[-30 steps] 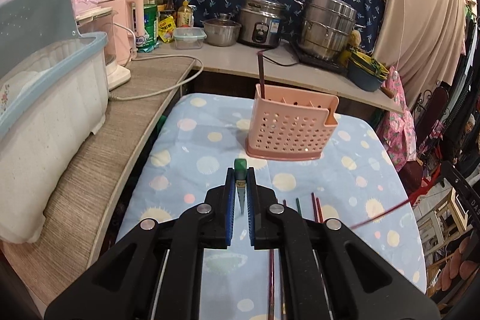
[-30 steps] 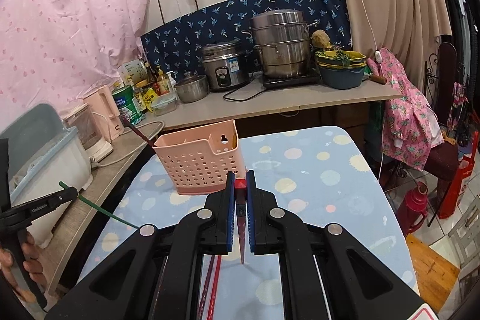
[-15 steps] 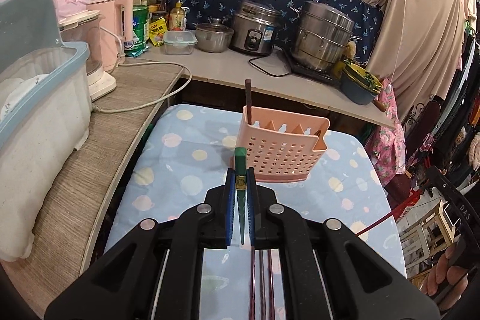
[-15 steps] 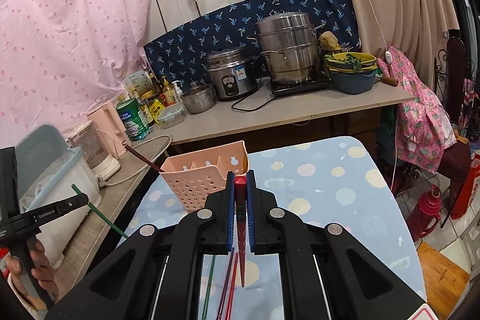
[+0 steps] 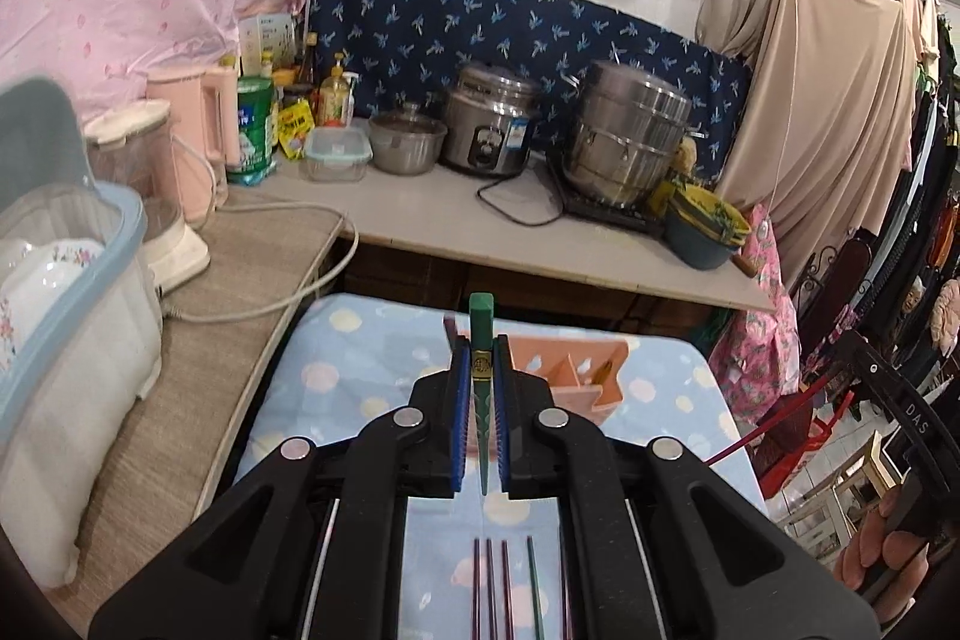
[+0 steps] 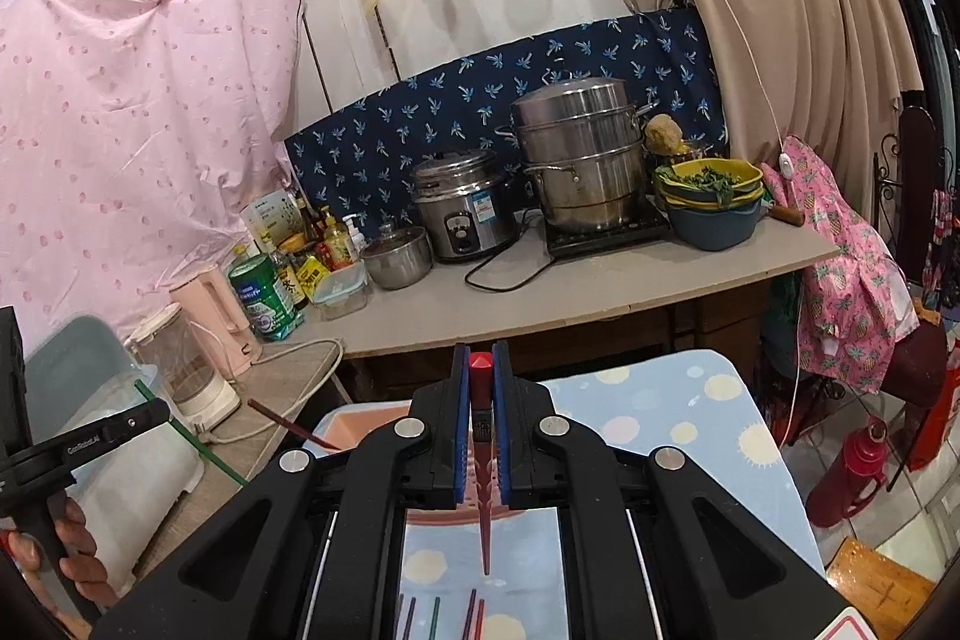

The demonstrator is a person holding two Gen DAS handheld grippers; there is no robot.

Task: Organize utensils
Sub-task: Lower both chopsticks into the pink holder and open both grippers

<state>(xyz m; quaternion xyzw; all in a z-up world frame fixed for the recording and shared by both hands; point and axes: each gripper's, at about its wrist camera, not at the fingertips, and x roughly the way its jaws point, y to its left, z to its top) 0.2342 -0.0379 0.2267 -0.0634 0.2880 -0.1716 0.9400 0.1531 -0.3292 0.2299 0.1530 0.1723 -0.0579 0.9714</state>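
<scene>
Green chopstick [image 5: 482,382] clamped in left gripper [image 5: 480,436], red chopstick [image 6: 481,436] pinched in right gripper [image 6: 480,436], pink utensil basket [image 5: 576,376] just beyond on dotted worktop [image 5: 360,376], loose chopsticks [image 5: 504,592] lying near, rice cooker [image 6: 459,214] far.

Utensil basket [image 5: 576,376] on table [image 5: 360,370], just beyond left gripper [image 5: 480,418] holding one chopstick [image 5: 481,340]. Loose chopsticks [image 5: 504,592] on table under it. Counter [image 5: 540,244] behind table carries rice cooker [image 5: 489,127], steamer pot [image 5: 627,133] to its right.
</scene>
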